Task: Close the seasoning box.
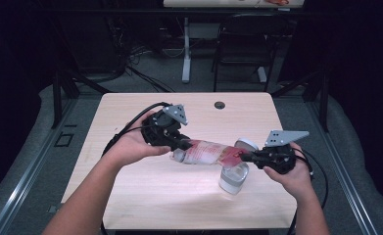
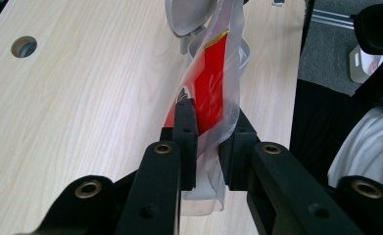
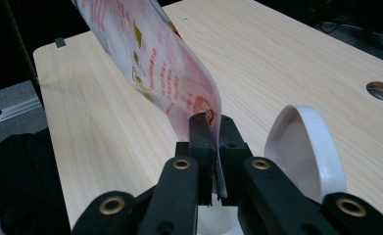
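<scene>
Over the near half of the desk [image 1: 130,196], a plastic packet [image 1: 206,152] with red print hangs stretched between both tools, above the wood and not touching it. Right hand-held gripper [image 1: 248,157] is clamped on one end of the packet; in the right gripper view its jaws sit tight on the film edge [image 3: 199,105] with almost no gap. Left hand-held gripper [image 1: 181,145] is clenched on the other end; the left gripper view shows the red film [image 2: 211,88] pinched between the jaws, with slack film bulging out below them.

Just under the right end stands a white container [image 1: 234,177] with its hinged lid [image 1: 246,145] flipped open, the lid close beside the right jaws [image 3: 301,147].

Risks, as judgement:
- Both grips are on thin, slick film near the edge; a pull apart or a twist could slip the packet out of one pair of jaws so that it drops.
- If the aim is to tip or feed the packet into the container, the mouth looks narrow against the packet width, so contents or the film could miss and land on the desk.
- Right jaws are near the open lid; a small dip could knock it shut or tip the light container.
- Too much tension could tear the film.

Farther off, the desk's far edge has a cable hole [image 1: 220,105], well apart from the work.
</scene>
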{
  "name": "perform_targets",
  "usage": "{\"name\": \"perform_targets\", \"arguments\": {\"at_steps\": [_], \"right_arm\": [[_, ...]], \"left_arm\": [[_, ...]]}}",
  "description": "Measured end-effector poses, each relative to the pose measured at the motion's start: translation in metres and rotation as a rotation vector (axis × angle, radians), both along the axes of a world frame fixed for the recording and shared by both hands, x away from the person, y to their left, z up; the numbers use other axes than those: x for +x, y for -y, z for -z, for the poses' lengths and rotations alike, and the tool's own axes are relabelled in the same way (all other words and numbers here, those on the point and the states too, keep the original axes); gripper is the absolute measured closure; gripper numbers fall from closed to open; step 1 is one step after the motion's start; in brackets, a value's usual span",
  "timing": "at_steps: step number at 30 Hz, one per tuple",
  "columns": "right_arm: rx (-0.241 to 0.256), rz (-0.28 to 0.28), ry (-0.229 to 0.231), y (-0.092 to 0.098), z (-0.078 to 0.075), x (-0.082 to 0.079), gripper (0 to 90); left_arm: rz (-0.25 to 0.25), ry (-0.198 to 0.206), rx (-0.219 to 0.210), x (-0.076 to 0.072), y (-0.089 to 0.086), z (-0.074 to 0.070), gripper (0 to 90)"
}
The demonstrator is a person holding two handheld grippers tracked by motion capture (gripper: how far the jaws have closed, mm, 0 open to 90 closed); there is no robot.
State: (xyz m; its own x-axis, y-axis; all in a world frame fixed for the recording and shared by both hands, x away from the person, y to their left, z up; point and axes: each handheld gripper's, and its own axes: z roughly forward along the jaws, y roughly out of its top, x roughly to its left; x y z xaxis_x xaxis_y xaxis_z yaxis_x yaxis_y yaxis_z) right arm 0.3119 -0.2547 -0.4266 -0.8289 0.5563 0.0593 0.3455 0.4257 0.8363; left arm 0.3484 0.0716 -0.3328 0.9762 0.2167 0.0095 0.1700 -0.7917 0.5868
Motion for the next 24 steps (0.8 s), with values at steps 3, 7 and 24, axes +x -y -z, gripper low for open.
{"name": "perform_targets", "arguments": {"at_steps": [3, 7, 24], "right_arm": [[0.001, 0.001, 0.0, 0.0001, 0.0002, 0.0001, 88.0], [-0.001, 0.003, 0.0, 0.0001, 0.0004, 0.0002, 88.0], [-0.005, 0.006, 0.002, -0.0006, 0.0013, 0.0005, 88.1]], "left_arm": [[0.002, 0.004, 0.001, 0.0001, 0.0005, -0.0004, 79.9], [0.004, 0.003, 0.002, 0.0008, 0.0009, -0.0009, 79.8], [0.007, 0.004, 0.0, 0.0013, 0.002, -0.0015, 79.9]]}}
